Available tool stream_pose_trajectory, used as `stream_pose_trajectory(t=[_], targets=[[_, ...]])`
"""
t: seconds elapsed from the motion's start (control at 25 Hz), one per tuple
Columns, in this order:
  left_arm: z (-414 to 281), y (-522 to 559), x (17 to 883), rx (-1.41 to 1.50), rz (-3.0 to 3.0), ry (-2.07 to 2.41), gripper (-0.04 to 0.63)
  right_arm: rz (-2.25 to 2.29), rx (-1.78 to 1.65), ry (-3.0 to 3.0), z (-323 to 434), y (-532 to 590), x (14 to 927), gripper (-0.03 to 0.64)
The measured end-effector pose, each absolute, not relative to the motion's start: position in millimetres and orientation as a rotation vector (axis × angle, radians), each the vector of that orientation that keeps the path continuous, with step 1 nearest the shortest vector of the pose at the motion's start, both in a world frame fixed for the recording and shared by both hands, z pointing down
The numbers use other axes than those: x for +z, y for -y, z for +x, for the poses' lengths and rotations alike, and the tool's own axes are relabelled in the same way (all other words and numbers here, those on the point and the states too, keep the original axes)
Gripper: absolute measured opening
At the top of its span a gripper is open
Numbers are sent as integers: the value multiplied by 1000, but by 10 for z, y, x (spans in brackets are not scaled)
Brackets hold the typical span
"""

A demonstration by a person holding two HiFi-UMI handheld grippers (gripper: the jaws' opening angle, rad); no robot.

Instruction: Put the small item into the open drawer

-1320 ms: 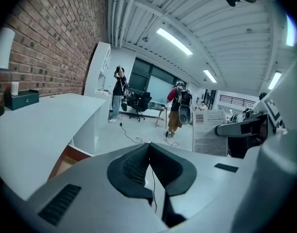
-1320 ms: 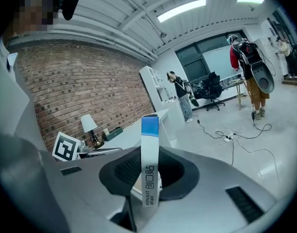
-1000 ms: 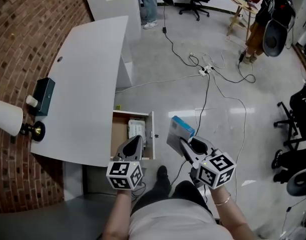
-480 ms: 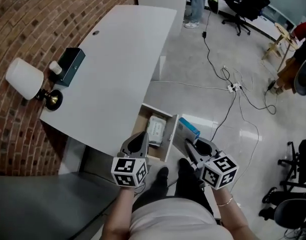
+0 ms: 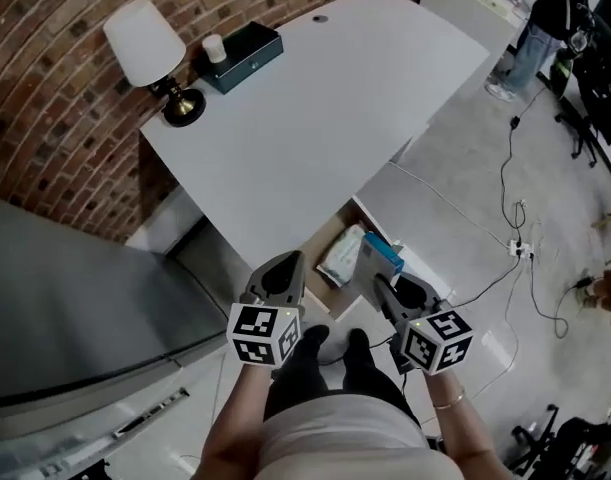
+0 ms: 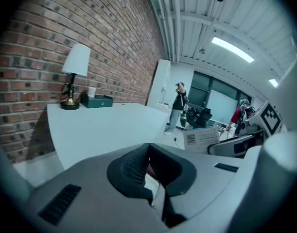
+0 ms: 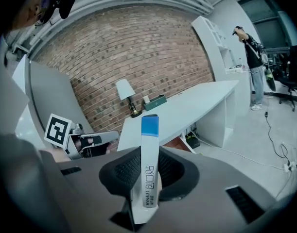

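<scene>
A slim white box with a blue end stands upright in my right gripper, whose jaws are shut on its lower part. In the head view the box hangs just right of the open drawer under the white desk. A white packet lies inside the drawer. My left gripper is level with the drawer's near end, jaws together and nothing held.
On the desk's far corner by the brick wall are a white lamp, a small white cup and a dark green box. A grey cabinet stands at left. Cables cross the floor; a person stands far off.
The head view has swung, so the desk now lies higher and turned in the frame. Both grippers keep their places near the drawer. The box stays in the right gripper.
</scene>
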State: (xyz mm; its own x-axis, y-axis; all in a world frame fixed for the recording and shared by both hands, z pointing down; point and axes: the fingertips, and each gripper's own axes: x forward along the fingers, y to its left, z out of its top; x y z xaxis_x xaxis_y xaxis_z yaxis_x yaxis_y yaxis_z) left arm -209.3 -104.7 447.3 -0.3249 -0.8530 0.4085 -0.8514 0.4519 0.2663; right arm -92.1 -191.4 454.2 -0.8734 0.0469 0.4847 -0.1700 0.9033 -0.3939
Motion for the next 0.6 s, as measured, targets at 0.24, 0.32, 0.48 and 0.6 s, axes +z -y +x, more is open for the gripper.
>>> stream_pose_trajectory(t=[0.24, 0.32, 0.48, 0.6], targets=[[-1932, 684, 4542, -73, 1130, 2369, 21, -197, 515, 2491, -983, 1790, 4759, 84], [-1822, 558, 4599, -91, 1037, 2400, 21, -276, 488, 2458, -955, 1738, 4857, 84], [-1590, 270, 4772, -119, 854, 2449, 21, -409, 436, 2377, -906, 1586, 5142, 84], [-1433, 33, 4907, -138, 753, 2463, 21, -467, 402, 2321, -904, 1434, 5389, 84]])
